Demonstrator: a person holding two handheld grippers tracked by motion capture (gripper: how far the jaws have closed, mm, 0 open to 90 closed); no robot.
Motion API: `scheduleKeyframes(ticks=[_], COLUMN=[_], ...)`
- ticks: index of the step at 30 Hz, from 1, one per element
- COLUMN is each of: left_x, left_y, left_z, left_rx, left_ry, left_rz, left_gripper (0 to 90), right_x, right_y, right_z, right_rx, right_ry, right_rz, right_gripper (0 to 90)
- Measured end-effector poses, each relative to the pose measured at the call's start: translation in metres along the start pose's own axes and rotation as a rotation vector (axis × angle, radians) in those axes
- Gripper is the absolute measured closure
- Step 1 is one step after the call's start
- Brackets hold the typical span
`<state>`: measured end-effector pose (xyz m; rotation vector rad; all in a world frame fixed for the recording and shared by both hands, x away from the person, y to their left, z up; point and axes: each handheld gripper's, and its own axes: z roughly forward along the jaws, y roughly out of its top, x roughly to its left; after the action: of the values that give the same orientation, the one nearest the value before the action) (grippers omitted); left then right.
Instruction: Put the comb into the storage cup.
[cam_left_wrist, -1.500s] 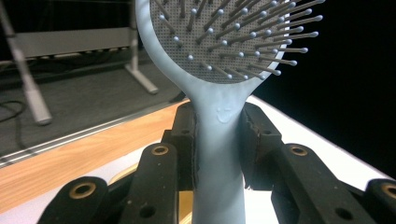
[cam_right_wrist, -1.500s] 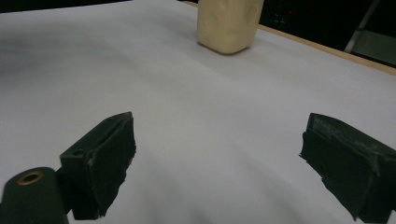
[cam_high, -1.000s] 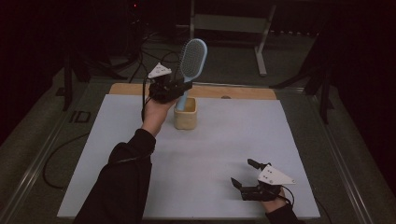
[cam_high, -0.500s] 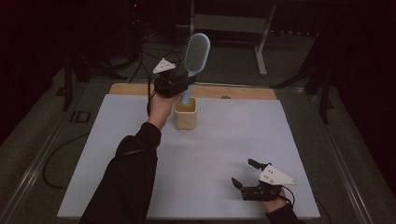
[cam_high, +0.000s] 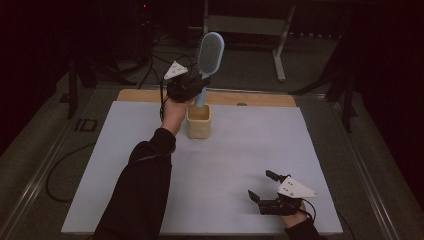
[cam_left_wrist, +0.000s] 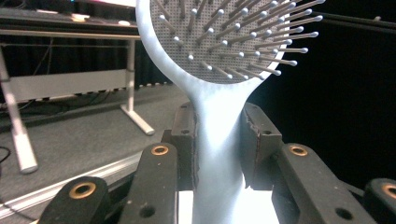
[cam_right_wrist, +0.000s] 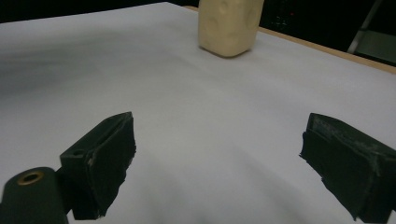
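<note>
A light blue hairbrush (cam_high: 210, 50) stands upright, bristled head on top, with my left gripper (cam_high: 192, 89) shut on its handle. The handle's lower end meets the mouth of a beige cup (cam_high: 199, 122) at the back of the white table; how deep it sits is hidden. In the left gripper view the handle (cam_left_wrist: 217, 140) is pinched between both black pads (cam_left_wrist: 184, 135). My right gripper (cam_high: 262, 187) rests on the table near the front right, open, with nothing between its jaws. The right gripper view shows that gripper (cam_right_wrist: 224, 154) spread wide, the cup (cam_right_wrist: 229, 25) far ahead.
The white table top (cam_high: 225, 165) has a wooden strip (cam_high: 260, 99) along its back edge. Beyond it stands a metal frame (cam_high: 280, 55), and cables (cam_high: 150, 65) lie on the dark floor at the back left.
My left hand has carried the brush slightly right and farther back over the cup. The right gripper has stayed where it was.
</note>
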<state>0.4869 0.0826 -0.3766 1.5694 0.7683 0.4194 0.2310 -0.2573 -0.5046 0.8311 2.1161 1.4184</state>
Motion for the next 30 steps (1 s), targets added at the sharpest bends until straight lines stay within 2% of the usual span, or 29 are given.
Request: scheduleKeyframes(ticks=[1,7,11,16,17,19,24,30], left_x=[0.001,0.005,0.009,0.012,0.013,0.012,0.013,0.015], left_y=[-0.001,-0.008,-0.014,-0.022,-0.024,-0.028,-0.035,-0.045], left_z=[0.001,0.005,0.005,0.006,0.006,0.007,0.008,0.007], left_rx=[-0.004,-0.014,-0.024,-0.028,-0.029,-0.025,-0.027,-0.019], left_ry=[-0.01,0.009,0.008,0.012,0.002,0.009,-0.005,0.011], left_rz=[-0.008,-0.007,-0.024,-0.011,-0.019,-0.006,-0.012,-0.02], left_gripper=[69.9,69.9,70.0,69.9,69.9,69.9,69.9,69.8], right_x=[0.0,0.0,0.0,0.0,0.0,-0.001,0.0,0.0], right_y=[0.0,0.0,0.0,-0.001,-0.001,-0.001,-0.001,-0.001], right_z=[0.0,0.0,0.0,0.0,0.001,0.001,0.001,0.001], right_rx=[-0.001,-0.002,-0.002,0.0,-0.001,-0.002,-0.001,0.001], right_ry=[0.0,0.006,0.006,0.005,0.007,0.008,0.007,0.011], right_rz=[-0.002,0.0,0.002,0.001,0.003,0.003,0.003,0.002], right_gripper=[9.4,9.4,9.4,9.4,9.4,9.4,9.4,9.4])
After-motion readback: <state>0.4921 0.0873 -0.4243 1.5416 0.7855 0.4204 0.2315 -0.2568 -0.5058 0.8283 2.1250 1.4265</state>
